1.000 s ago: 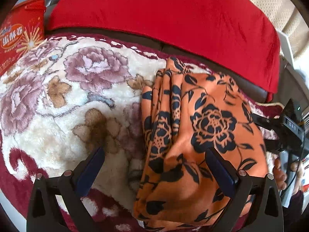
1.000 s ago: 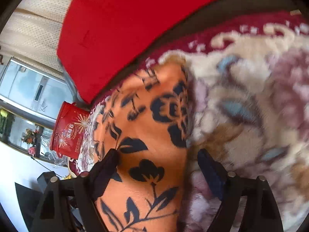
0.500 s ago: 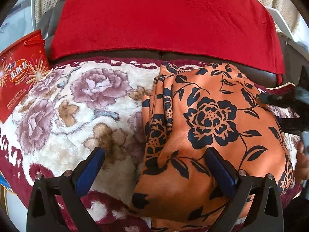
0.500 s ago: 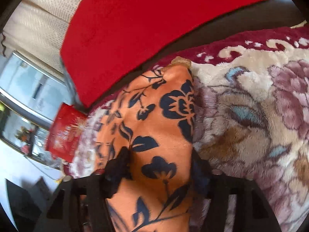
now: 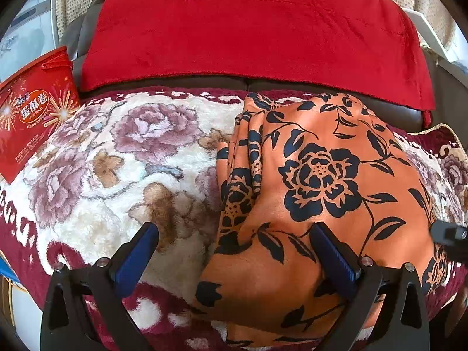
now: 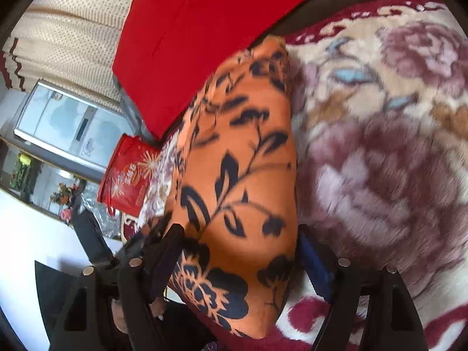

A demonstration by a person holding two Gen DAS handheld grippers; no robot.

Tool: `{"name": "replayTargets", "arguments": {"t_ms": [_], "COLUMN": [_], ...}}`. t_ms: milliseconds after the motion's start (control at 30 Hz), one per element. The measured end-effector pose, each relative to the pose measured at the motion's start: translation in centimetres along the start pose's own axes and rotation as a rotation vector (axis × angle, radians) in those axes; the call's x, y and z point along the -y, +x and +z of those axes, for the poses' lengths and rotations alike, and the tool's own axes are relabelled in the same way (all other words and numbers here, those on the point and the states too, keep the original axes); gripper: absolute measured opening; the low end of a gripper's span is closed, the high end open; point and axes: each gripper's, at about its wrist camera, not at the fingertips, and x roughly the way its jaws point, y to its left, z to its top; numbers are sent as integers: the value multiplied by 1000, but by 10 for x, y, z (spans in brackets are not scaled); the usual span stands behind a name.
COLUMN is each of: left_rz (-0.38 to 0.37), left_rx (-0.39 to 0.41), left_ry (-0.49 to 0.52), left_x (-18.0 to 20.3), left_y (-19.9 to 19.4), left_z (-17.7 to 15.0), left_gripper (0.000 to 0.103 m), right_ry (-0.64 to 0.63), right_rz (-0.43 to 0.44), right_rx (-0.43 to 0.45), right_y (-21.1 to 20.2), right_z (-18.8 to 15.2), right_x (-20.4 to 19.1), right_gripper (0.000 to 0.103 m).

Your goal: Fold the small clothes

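Observation:
An orange garment with a black flower print point(image 5: 316, 175) lies folded on a plush floral blanket point(image 5: 117, 161). My left gripper point(image 5: 234, 251) is open over the garment's near left edge, its right finger point(image 5: 333, 260) resting on the cloth, its left finger over the blanket. In the right wrist view the same garment point(image 6: 242, 181) lies between the fingers of my right gripper point(image 6: 239, 257), which stands partly open around the garment's near end. The right gripper's tip also shows at the right edge of the left wrist view point(image 5: 450, 242).
A red cloth point(image 5: 251, 29) covers the dark sofa back behind the blanket. A red egg-roll box point(image 5: 32, 111) stands at the far left, also in the right wrist view point(image 6: 125, 175). A window and a cream curtain point(image 6: 67, 35) lie beyond.
My left gripper has drawn back and turned slightly, staying open. My right gripper narrowed around the garment's end, then widened somewhat while moving; its view is now blurred. The garment lies much as before.

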Motion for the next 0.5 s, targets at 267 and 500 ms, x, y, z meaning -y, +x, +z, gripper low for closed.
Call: {"name": "replayTargets", "arguments": {"t_ms": [267, 500], "left_rz": [3, 5], "left_rx": [3, 0], "left_ry": [8, 24], "left_x": [3, 6], "left_y": [-1, 1], "left_z": [0, 1], "left_gripper": [103, 103], "right_ry": [-212, -93], "right_rz": [-56, -100], "right_rx": [160, 48], "right_y": [-20, 2], "right_z": [-5, 6], "right_x": [-33, -5], "right_gripper": [51, 58]}}
